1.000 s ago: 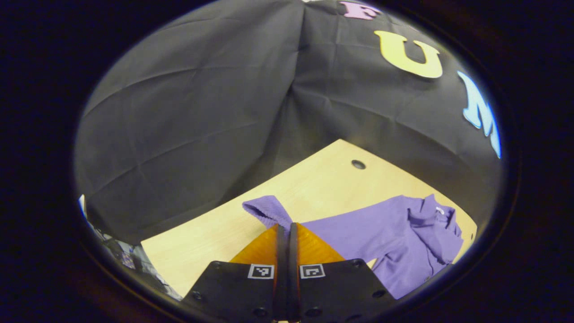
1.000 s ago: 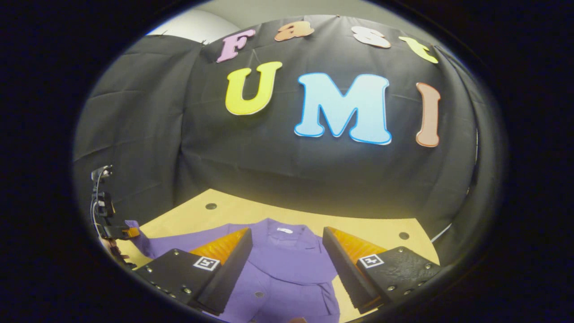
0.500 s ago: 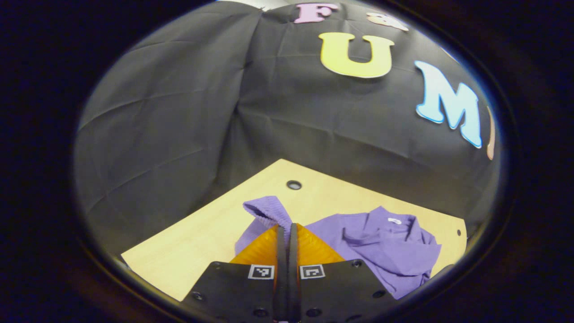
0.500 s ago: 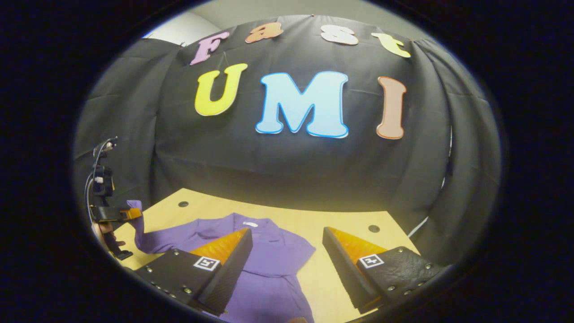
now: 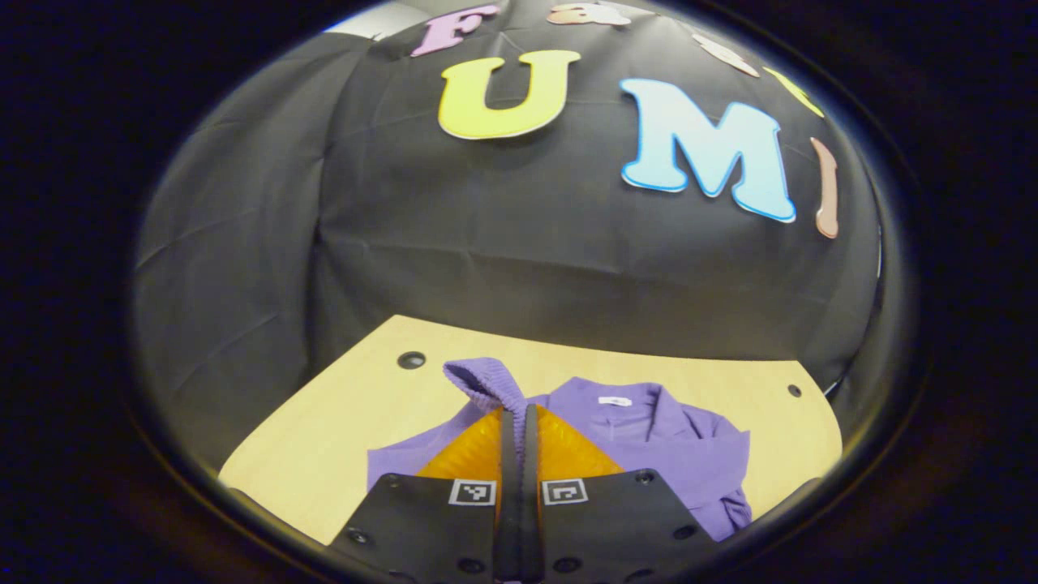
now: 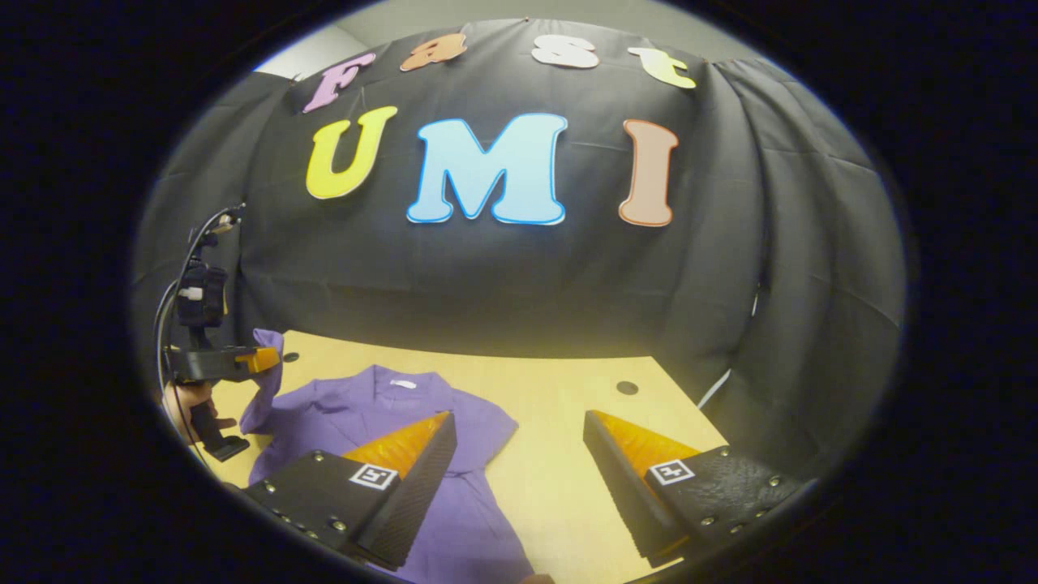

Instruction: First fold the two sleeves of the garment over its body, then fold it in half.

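above the tabletop [image 5: 340,438] a sleeve [image 5: 485,381] is held clenched in the left claw [image 5: 519,422]; right claw [image 6: 519,430] is released; sleeve fold underway, lowering onto garment [image 6: 357,410] needed.

Around you hangs creased black cloth [image 6: 503,284], meeting in a fold at the far left corner. Above it shows a pale wall [image 6: 486,10]. Your light wooden table [image 6: 559,438] has round dark holes [image 6: 626,388] near its far edge.

small white neck label [image 5: 609,401] on the purple garment [image 5: 681,446], too small to read, no other legible text
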